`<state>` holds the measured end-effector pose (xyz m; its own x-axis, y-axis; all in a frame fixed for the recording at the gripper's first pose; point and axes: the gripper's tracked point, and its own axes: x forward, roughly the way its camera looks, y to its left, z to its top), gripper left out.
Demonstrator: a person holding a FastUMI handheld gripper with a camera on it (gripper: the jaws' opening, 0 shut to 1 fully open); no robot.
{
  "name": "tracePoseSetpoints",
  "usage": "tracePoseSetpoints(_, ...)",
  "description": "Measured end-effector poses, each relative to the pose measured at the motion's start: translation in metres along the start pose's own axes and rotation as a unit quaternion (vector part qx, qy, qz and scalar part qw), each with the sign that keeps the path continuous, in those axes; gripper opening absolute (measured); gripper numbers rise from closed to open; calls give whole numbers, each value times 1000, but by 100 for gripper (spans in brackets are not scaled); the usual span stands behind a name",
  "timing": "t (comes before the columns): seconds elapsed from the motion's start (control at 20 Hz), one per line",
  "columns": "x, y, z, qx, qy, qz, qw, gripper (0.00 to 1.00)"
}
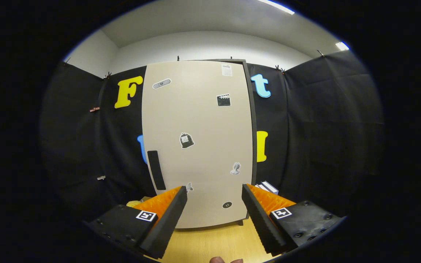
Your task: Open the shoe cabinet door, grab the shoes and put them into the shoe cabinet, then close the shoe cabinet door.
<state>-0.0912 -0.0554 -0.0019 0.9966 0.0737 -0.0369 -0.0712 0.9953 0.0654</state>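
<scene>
Facing the shoe cabinet door (197, 142), shut, beige, upright, stickers scattered on it, standing beyond the jaws on the wooden counter (210, 243). Gripper (214, 193) released, jaws spread wide, nothing between them, not touching the door. Black handle (156, 170) sits low on the door, just above the left fingertip (175, 204).

Pretty evenly lit overall, light comes from ceiling strips (277, 6) above the cabinet (197, 142), both blown out to white. Wall above the cabinet glows bright, while the black cloth on either side of it soaks up light and goes murky. Door face is flat and soft, no real glare. Heavy fisheye: the cabinet's edges bow outward. Focus is sharp on the cabinet, and the open gripper (214, 195) fingers below it look crisp too.
</scene>
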Motion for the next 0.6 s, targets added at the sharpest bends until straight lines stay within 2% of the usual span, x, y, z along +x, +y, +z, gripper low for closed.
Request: tracePoseSetpoints(0.6, 1, -3, 1, -4, -2, -3, 1000, 98)
